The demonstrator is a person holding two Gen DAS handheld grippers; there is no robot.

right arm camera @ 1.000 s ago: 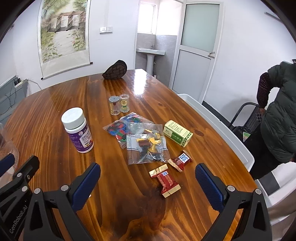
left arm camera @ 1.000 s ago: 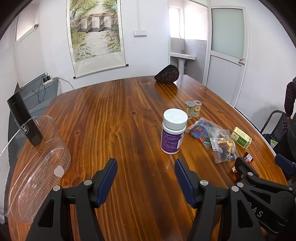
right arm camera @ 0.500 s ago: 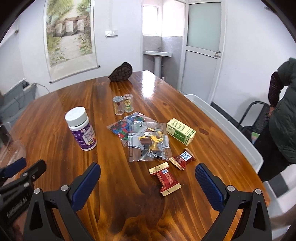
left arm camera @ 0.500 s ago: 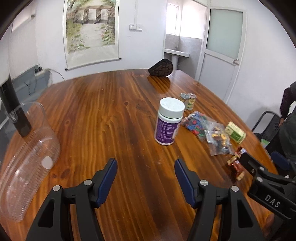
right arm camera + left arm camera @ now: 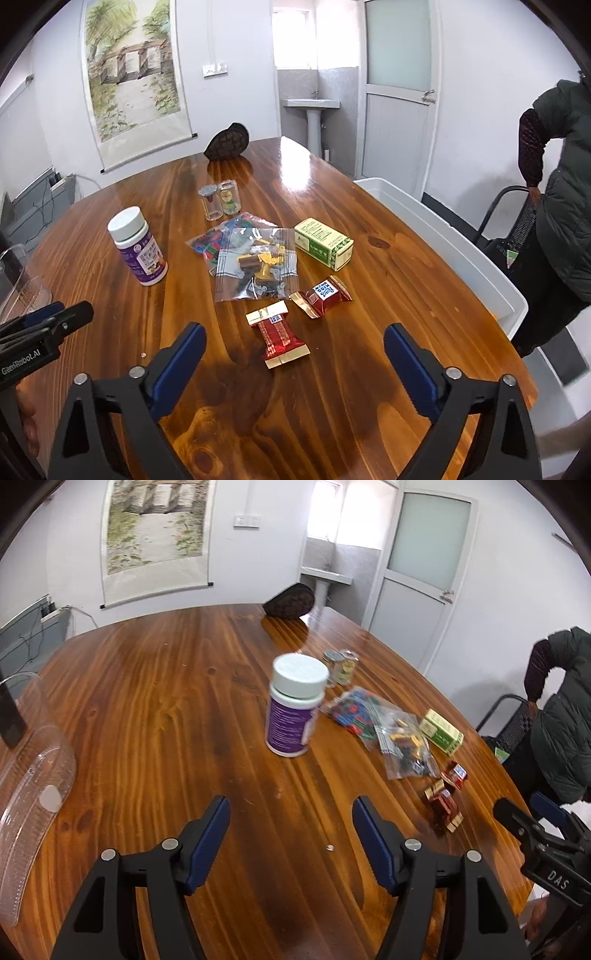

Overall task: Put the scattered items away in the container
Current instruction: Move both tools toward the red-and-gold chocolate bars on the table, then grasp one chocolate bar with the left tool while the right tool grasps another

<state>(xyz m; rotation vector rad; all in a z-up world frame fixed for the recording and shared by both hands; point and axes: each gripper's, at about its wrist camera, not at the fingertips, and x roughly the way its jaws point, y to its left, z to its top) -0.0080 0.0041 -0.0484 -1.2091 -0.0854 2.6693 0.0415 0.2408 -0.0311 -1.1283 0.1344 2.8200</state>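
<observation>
We find both the left gripper (image 5: 291, 834) and right gripper (image 5: 293, 358) spread and empty, the clear container (image 5: 35, 775) at frame left holding nothing, and the bottle (image 5: 293, 705), bags (image 5: 255, 258), box (image 5: 324, 243) and candies (image 5: 280, 334) all left on the bench (image 5: 166, 701).

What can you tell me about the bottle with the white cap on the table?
The bottle is a small plastic-looking jar with a wide white screw cap and a purple label with small print and a picture. It stands upright and closed on the wooden table, to the left of the clear bags, apart from them in the right wrist view. Nothing grips it; both grippers are open and away from it. Its contents are not visible.
</observation>
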